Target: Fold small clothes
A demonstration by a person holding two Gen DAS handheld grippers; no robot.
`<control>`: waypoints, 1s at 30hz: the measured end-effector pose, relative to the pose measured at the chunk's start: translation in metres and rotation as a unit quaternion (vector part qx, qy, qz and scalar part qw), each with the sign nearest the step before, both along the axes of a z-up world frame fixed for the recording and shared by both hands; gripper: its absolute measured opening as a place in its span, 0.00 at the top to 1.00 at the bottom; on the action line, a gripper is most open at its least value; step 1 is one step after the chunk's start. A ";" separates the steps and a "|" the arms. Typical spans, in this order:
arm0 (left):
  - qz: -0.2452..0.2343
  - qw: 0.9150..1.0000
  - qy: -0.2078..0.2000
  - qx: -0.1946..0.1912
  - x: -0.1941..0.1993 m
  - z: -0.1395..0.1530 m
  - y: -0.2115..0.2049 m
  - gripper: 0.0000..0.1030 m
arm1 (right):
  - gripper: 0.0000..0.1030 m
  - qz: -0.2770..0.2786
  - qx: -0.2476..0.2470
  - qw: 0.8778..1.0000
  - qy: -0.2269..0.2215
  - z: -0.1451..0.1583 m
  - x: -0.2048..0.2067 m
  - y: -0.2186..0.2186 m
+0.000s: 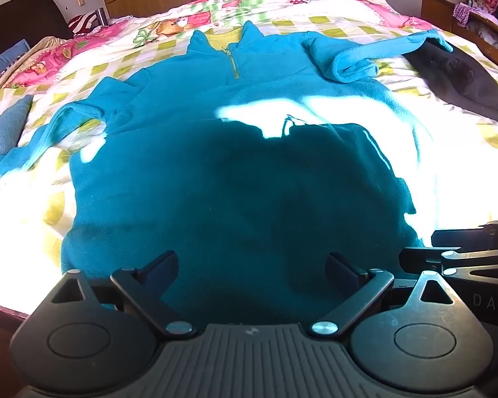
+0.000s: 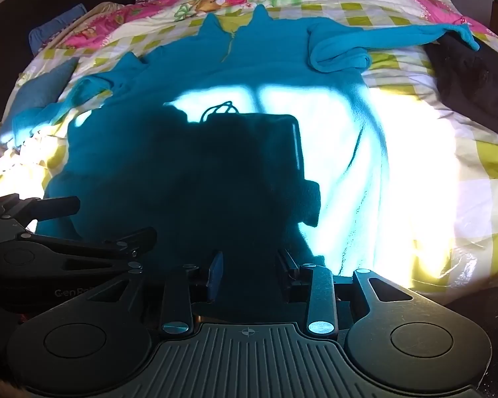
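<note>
1. Black fingers of our left gripper [image 1: 252, 270] stand wide apart over the near hem of the teal fleece pullover [image 1: 235, 172], gripping nothing.
2. Our right gripper [image 2: 249, 273] sits just beside it, its jaws narrower but still parted, with teal cloth showing in the gap; no pinch has been made that we can see.
3. We judge the fold has not begun: the pullover lies face up on the checked quilt [image 1: 415, 76], collar far, with the zip [image 1: 234, 64] showing.
4. Next we need a grip on the hem or a sleeve.
5. Its left sleeve [image 1: 33, 146] trails toward the bed's side; its right sleeve [image 2: 381, 38] is bunched, its cuff touching a black garment [image 2: 474, 79].
6. Open quilt lies to the right, but glare hides the near right hem edge.
</note>
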State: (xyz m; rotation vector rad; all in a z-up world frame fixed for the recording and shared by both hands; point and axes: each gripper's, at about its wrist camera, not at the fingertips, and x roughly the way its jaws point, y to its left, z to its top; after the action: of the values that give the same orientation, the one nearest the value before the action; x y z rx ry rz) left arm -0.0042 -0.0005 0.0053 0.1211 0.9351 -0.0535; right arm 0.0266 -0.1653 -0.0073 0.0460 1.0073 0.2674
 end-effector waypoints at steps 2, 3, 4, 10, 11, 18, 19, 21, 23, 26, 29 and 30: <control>0.001 1.000 0.002 -0.001 0.000 0.001 0.001 0.00 | 0.66 -0.001 0.002 1.000 0.002 0.001 0.001 -0.001; 0.001 1.000 0.003 -0.002 -0.001 0.001 0.001 0.00 | 0.66 0.000 0.004 1.000 -0.004 -0.005 -0.002 -0.005; 0.001 1.000 0.003 -0.002 -0.001 0.002 0.002 0.00 | 0.66 0.000 0.005 1.000 -0.004 -0.005 -0.001 -0.006; -0.004 1.000 -0.004 0.001 0.001 -0.001 0.000 0.00 | 0.66 -0.012 0.000 1.000 -0.013 0.001 -0.005 -0.004; -0.003 1.000 -0.005 0.001 0.002 -0.001 0.000 0.00 | 0.66 -0.012 0.000 1.000 -0.013 0.001 -0.005 -0.004; -0.008 1.000 -0.009 0.002 0.000 0.000 -0.002 0.00 | 0.66 -0.012 -0.002 1.000 -0.020 0.002 -0.008 -0.003; -0.008 1.000 -0.009 0.002 0.000 0.001 -0.002 0.00 | 0.66 -0.013 -0.002 1.000 -0.019 0.002 -0.007 -0.003; -0.008 1.000 -0.010 0.003 0.002 0.001 -0.003 0.00 | 0.65 -0.013 -0.005 1.000 -0.022 0.002 -0.008 -0.002; -0.008 1.000 -0.013 0.004 0.002 0.002 -0.002 0.00 | 0.66 -0.012 -0.009 1.000 -0.026 0.003 -0.007 -0.001; -0.004 1.000 -0.019 0.003 0.003 0.005 -0.001 0.00 | 0.66 -0.011 -0.009 0.999 -0.034 0.006 -0.005 0.001; 0.001 1.000 -0.027 0.005 0.004 0.009 0.001 0.00 | 0.66 -0.009 -0.008 0.999 -0.042 0.010 -0.003 0.003; 0.002 1.000 -0.031 0.005 0.005 0.010 0.001 0.00 | 0.66 -0.009 -0.008 0.999 -0.045 0.010 -0.003 0.003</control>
State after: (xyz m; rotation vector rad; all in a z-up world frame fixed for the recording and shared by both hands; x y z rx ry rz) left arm 0.0007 0.0009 0.0157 0.1299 0.8748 -0.0403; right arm 0.0240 -0.1621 0.0030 0.0282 0.9184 0.2430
